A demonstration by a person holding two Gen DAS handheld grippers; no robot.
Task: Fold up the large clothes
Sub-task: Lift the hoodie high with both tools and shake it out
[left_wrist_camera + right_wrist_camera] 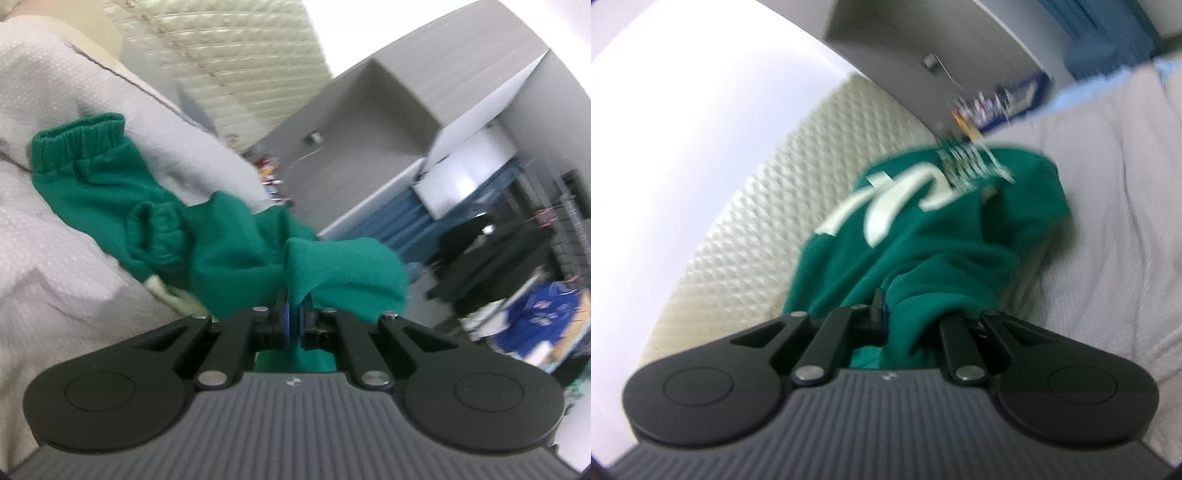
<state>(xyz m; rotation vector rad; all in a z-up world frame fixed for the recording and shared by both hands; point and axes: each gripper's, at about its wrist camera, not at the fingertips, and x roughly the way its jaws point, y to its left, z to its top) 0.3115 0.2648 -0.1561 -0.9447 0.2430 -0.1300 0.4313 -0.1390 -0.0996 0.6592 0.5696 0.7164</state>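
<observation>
The green sweatshirt (229, 251) hangs bunched between my two claws, partly lifted off the white bedspread (55, 266), with one ribbed cuff (77, 142) trailing back over the bed's near edge. My left gripper (295, 314) is pinched tight on a fold of green cloth. My right gripper (882, 317) also looks clamped on the fabric, though cloth drapes over one finger, and white lettering (886, 206) shows on the body beyond it. The quilted headboard (738, 229) stands behind. I judge this the opening step: the garment is lifted and crumpled, not yet spread. Next I should draw my hands apart, shake the sweatshirt flat and lay it front down across the bedspread, sleeves out.
</observation>
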